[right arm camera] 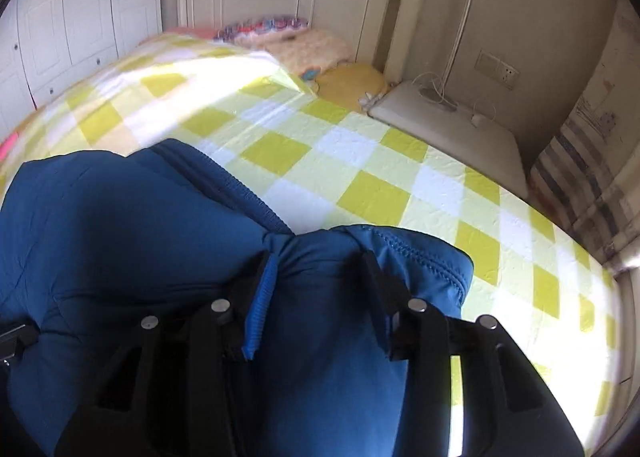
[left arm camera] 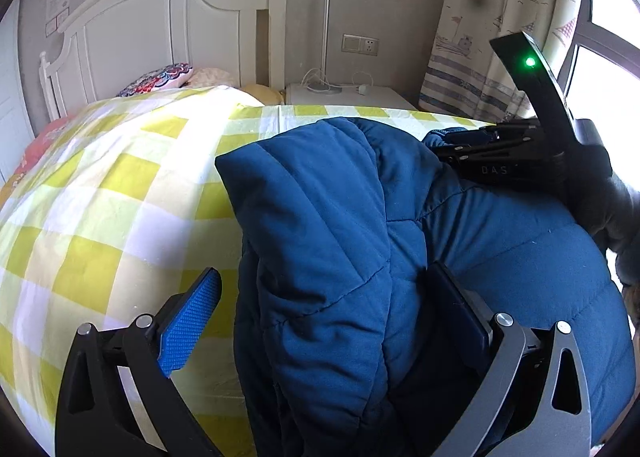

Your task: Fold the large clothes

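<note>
On yellow-and-white checked bedspread (right arm camera: 360, 161): dark blue quilted padded jacket (left arm camera: 328, 241), bunched. My left gripper (left arm camera: 320, 321), levelled forward, jaws spread astride a fold; my right gripper (right arm camera: 316, 289), angled downward, clamped on jacket's edge.

The left gripper (left arm camera: 320, 321) is sitting wide open, one blue-padded finger (left arm camera: 188, 321) out to the left, the other finger (left arm camera: 460, 305) pressing against the jacket (left arm camera: 328, 257). The right gripper (right arm camera: 316, 297) is pinching a fold of that jacket between its fingers (right arm camera: 260, 305). From the left view, the right gripper (left arm camera: 516, 161) is reaching in sideways, green light glowing on top.
</note>
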`<state>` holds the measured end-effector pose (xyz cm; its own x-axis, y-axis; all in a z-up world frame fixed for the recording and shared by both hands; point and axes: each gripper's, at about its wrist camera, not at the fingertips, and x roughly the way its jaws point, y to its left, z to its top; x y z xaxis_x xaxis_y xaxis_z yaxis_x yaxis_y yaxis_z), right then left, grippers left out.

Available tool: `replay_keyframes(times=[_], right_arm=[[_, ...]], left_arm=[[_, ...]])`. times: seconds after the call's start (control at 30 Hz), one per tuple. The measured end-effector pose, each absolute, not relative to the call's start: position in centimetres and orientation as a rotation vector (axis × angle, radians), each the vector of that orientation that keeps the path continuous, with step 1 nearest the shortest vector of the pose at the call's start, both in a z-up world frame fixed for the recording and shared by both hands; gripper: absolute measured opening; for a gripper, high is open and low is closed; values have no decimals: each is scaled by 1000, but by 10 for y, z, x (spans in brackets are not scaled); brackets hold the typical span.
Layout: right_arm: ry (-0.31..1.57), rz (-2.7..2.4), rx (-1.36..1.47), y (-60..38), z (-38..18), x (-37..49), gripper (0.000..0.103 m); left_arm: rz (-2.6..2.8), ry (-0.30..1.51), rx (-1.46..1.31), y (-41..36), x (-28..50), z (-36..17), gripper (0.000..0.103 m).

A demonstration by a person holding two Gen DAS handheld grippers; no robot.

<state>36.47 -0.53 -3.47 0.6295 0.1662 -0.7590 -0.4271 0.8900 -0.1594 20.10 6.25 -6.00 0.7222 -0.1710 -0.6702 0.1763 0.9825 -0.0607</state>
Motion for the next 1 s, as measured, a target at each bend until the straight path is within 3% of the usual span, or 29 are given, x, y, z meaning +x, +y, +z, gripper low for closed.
replay_keyframes(times=[0.1,0.23,0.33,0.43,0.6,0.8,1.0], right_arm=[[845,310,-481,12,-20,363,44],[765,232,-419,8,-4,370,47],[883,231,-506,23,-38,385,46],[914,203,-600,35,-27,387,46],[741,349,-497,64,32,348,46],[868,404,-780,133,-39,349,44],[840,434,-686,123,-16,342,46]], left_arm=[[-197,733,9,63,199,-59,99],[-191,724,16,64,199,-60,99],[-192,734,10,65,201,-61,99],[-206,737,-6,68,201,-61,99],[-206,730,-7,68,199,-61,99],[-177,738,-7,70,199,-63,99],[-202,747,-44,75,197,-66,99]])
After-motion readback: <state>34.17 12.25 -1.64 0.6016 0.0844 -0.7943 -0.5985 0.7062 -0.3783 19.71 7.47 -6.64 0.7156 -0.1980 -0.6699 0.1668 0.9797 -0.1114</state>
